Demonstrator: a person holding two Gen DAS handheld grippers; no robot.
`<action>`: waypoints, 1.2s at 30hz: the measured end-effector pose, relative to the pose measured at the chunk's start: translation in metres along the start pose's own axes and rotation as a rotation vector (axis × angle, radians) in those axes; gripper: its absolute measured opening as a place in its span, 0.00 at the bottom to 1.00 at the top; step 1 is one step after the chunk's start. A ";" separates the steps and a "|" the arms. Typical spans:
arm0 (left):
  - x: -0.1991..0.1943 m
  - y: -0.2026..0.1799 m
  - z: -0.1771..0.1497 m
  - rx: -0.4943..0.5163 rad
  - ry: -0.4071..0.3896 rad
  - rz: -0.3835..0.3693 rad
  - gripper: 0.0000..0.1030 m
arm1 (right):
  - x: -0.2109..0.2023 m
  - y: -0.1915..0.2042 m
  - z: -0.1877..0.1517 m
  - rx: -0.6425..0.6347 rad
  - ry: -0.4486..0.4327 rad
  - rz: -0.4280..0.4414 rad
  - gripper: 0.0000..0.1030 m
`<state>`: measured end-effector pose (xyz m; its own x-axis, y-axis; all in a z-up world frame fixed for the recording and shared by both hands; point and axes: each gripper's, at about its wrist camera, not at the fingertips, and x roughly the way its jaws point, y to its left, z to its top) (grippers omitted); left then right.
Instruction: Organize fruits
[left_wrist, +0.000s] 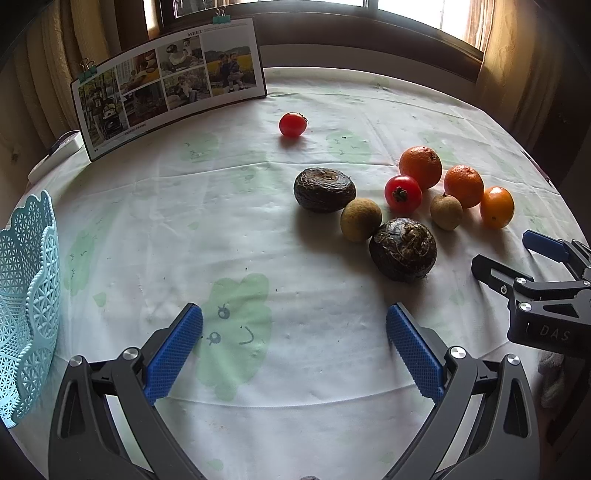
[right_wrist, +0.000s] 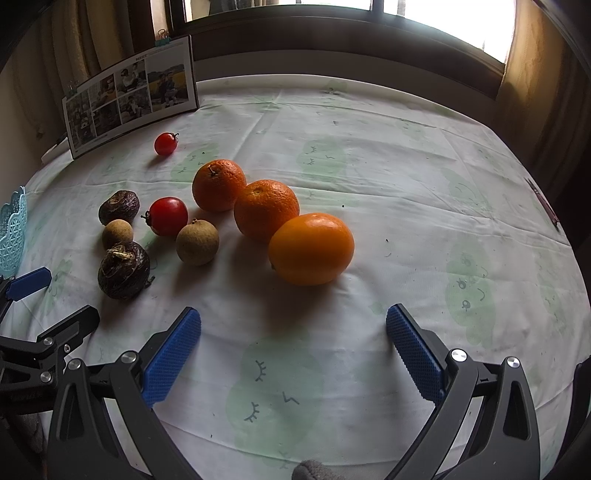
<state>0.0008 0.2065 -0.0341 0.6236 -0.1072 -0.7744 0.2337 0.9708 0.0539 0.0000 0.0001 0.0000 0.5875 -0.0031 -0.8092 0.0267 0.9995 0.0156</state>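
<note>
Both tongs, left tongs and right tongs, are hovering spread and empty; fruit is sitting loose on the desk. Smooth orange is waiting at twelve o'clock; basket is standing at nine. Looks like sorting is just starting, right closing first.

Left wrist view: bare tablecloth fills the centre and lower left, wide open lane between the open left gripper and the fruit cluster. Blue lace basket blocks the left edge. Photo board walls off the upper left. Lone cherry tomato sits apart, free all round. Water chestnuts and longans packed touching, tight gaps. Right gripper crowds the right edge. Right wrist view: right half of cloth free; smooth orange fruit just ahead of the open jaws.
</note>
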 end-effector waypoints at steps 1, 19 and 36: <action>0.000 0.000 0.000 0.000 0.000 0.000 0.98 | 0.000 0.000 0.000 0.000 0.000 0.000 0.95; 0.000 0.000 -0.001 0.000 -0.003 -0.002 0.98 | 0.000 -0.002 0.000 -0.003 0.002 0.003 0.95; -0.001 0.001 -0.001 -0.003 -0.008 -0.008 0.98 | -0.003 -0.005 -0.003 -0.071 0.018 0.045 0.95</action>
<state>0.0000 0.2075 -0.0337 0.6275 -0.1162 -0.7699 0.2363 0.9706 0.0462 -0.0045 -0.0049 0.0004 0.5725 0.0423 -0.8188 -0.0573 0.9983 0.0115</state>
